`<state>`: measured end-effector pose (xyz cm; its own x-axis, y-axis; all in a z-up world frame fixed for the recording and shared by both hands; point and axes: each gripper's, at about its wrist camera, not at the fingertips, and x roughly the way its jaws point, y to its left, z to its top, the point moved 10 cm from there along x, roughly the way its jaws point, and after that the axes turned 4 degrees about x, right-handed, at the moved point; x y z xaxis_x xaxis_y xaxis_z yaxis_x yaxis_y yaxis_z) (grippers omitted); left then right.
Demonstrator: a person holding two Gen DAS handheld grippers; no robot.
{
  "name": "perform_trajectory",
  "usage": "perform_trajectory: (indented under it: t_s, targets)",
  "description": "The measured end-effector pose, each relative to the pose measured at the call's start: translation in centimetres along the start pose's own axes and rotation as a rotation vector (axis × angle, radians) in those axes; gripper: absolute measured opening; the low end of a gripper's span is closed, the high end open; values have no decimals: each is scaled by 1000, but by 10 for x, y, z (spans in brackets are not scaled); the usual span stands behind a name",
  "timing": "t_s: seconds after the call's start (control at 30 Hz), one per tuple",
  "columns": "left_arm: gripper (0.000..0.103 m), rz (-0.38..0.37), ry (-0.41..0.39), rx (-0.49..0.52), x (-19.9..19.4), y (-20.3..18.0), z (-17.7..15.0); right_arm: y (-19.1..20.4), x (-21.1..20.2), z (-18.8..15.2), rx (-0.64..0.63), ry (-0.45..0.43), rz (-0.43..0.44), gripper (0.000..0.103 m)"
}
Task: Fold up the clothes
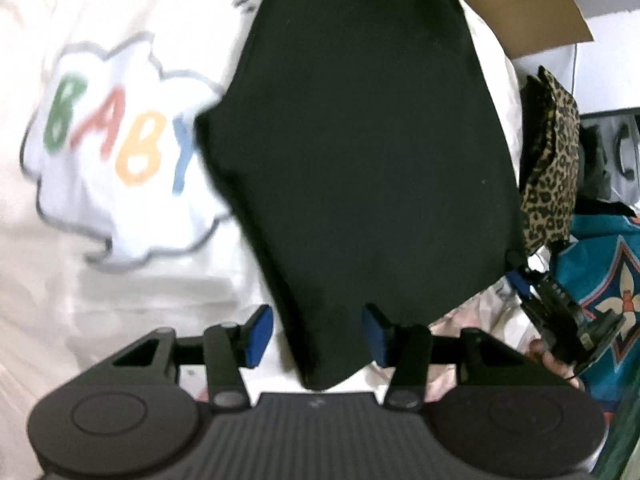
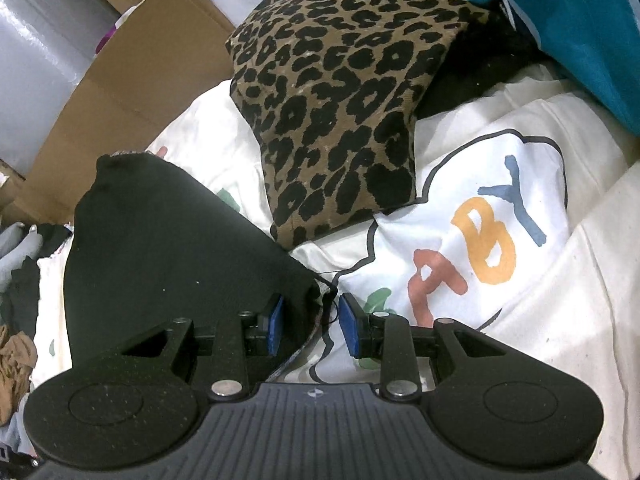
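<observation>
The left gripper [image 1: 316,334] has its jaws apart, with an edge of the black cloth [image 1: 352,152] lying between them but not pinched. The cloth lies on the white BABY shirt [image 1: 120,152]. Next comes the right gripper [image 2: 310,326], jaws apart too, a corner of the black cloth by one pad. The leopard-print piece [image 2: 340,96] sits just behind. I think both should pinch a corner tight, then pull the cloth flat before folding it over, so no lumps stay in
</observation>
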<state>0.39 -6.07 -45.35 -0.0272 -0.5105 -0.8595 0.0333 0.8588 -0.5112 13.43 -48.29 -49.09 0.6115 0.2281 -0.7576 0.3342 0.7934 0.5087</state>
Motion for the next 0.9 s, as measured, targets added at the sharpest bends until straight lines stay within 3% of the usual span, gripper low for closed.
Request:
perform_trajectory:
  t_s: [0.23,0.37,0.5,0.63,0.7,0.9]
  targets:
    - [51,-95,-59,-111,25,18,-30,-1,-1,-2,-27,0,22,36]
    - [58,-155,-78,-114,33,20,-35,-4,-1,-2,-7,5,40,37]
    - [73,-253,-119,-176,36,21,-37,-7,-1,-2,15,12,55,37]
    - [72,-338,-131,-213,41,17,-36,-8,-1,-2,33,15,66,36]
    - [55,-376,-133,-227,38,13,-36,-8,-1,-2,35,17,66,37]
    - [54,-451,-151,-274,30,2,-53,-9,-1,-2,38,13,75,36]
